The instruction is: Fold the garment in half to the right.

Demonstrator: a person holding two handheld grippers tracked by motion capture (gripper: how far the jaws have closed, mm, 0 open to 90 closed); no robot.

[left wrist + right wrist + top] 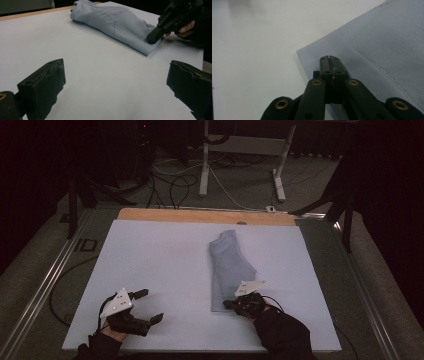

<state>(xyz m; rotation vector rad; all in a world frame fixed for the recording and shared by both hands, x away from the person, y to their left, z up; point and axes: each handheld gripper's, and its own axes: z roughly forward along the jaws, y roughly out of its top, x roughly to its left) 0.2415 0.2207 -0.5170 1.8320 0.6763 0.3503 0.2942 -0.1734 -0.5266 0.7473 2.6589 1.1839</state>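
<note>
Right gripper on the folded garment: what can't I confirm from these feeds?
- Whether the right gripper pinches cloth or just presses on it: its closed jaws cover the contact in its own view.
- The garment type: folded, so its shape is hidden in the high view.
- The garment's far end: cut by the top edge in the left gripper view.

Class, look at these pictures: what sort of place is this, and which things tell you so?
Probably a lab or recording workshop: a white-covered table with one folded light blue garment, loose cables on the floor, and metal stands behind.
</note>
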